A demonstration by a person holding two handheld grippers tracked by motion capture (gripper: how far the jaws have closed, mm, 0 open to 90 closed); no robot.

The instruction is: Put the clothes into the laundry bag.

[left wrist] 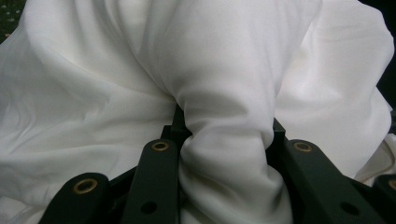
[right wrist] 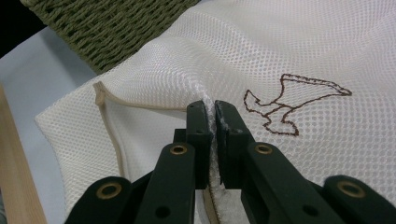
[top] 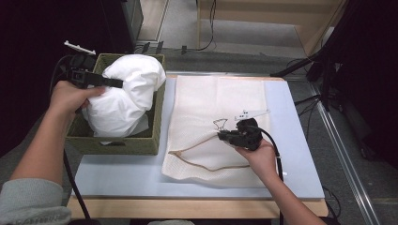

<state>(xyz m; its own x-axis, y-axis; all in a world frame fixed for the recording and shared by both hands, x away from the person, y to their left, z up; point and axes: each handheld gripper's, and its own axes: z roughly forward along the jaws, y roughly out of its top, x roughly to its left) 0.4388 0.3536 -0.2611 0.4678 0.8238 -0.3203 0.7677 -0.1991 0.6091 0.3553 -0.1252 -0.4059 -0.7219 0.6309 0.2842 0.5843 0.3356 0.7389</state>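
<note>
A white cloth (top: 123, 96), smooth, soft and heavily bunched, sits as a rounded heap in a green woven basket (top: 157, 112) at the left of the table (top: 300, 154). The heap bulges above the basket's rim and fills most of the inside. In the left gripper view the cloth (left wrist: 224, 93) falls in broad folds, and one thick twisted fold of it runs down between the two black jaws, which press on it from both sides. The left gripper (top: 119, 84) reaches over the basket's near-left corner and is clenched on that fold; the person's left hand (top: 70, 96) holds it from the side.

Just right of the basket, a cream mesh bag (top: 220, 98) lies flat on the pale blue table top, its long side running away from the person. It is a fine net fabric with a tan binding along its near edge and a small brown stitched outline figure (top: 219, 123) near the middle. In the right gripper view the mesh (right wrist: 303, 56) shows its regular tiny holes, the figure (right wrist: 292, 102) sits just right of the jaws, and the tan edge (right wrist: 109, 130) curves off to the left with the basket's weave (right wrist: 112, 28) beyond. The right gripper (top: 221, 136) is clenched on a thin ridge of the mesh, pinched up between its nearly touching jaws, close to the bag's near edge. The right hand (top: 258, 157) holds it low over the bag.
</note>
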